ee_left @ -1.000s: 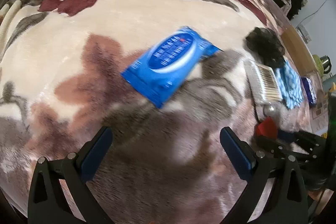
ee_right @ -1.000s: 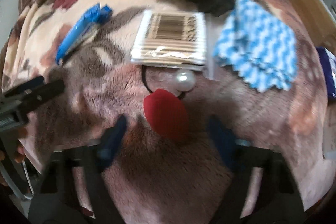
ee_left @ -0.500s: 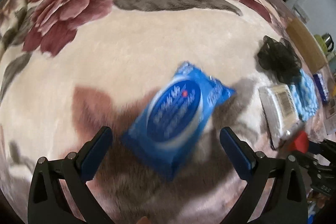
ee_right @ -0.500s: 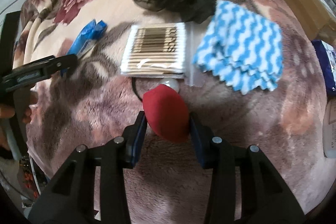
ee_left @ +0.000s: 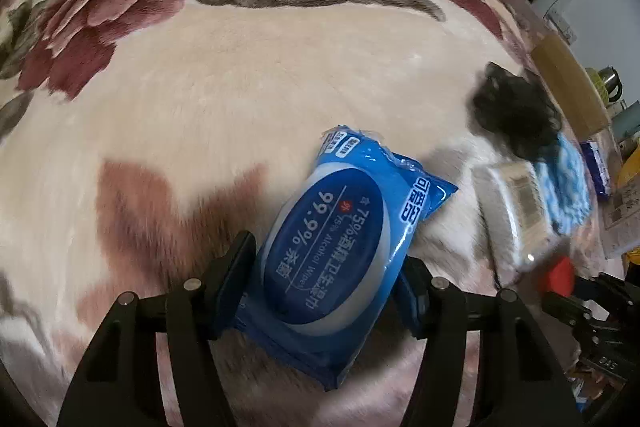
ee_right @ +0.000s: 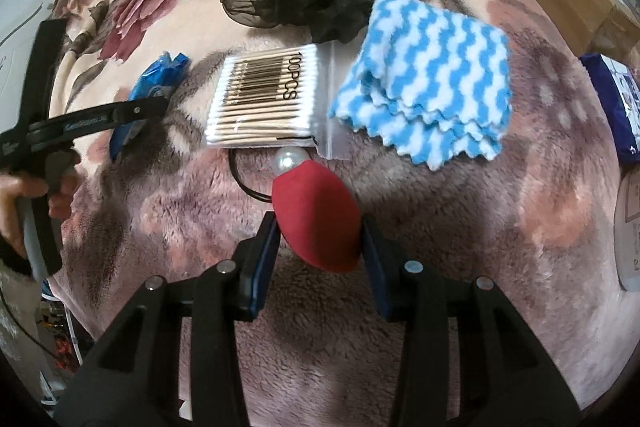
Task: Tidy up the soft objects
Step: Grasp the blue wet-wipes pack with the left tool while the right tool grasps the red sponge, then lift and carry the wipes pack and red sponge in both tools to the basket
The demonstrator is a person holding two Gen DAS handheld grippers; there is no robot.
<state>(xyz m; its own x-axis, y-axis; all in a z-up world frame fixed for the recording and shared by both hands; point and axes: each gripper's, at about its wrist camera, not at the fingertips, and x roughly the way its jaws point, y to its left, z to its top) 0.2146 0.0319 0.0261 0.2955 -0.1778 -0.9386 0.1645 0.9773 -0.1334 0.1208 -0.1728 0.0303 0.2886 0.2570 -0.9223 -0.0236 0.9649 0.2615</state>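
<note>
A: Between the near fingers of the left gripper sits the blue wipes pack, flat on the flowered blanket. The jaws have just been closing and now press its long sides at about half width.

B: And the right gripper?

A: Narrow, clamped on the red sponge. Just past it lie a pearl hair tie, the bag of cotton swabs and the blue-and-white cloth; the black mesh scrunchie is farthest.

B: How should the lifts go, then?

A: I'd squeeze the pack only until it stops slipping, since it bulges, and raise it level. The sponge touches the pearl, so I'd take it straight up to avoid dragging the tie.
</note>
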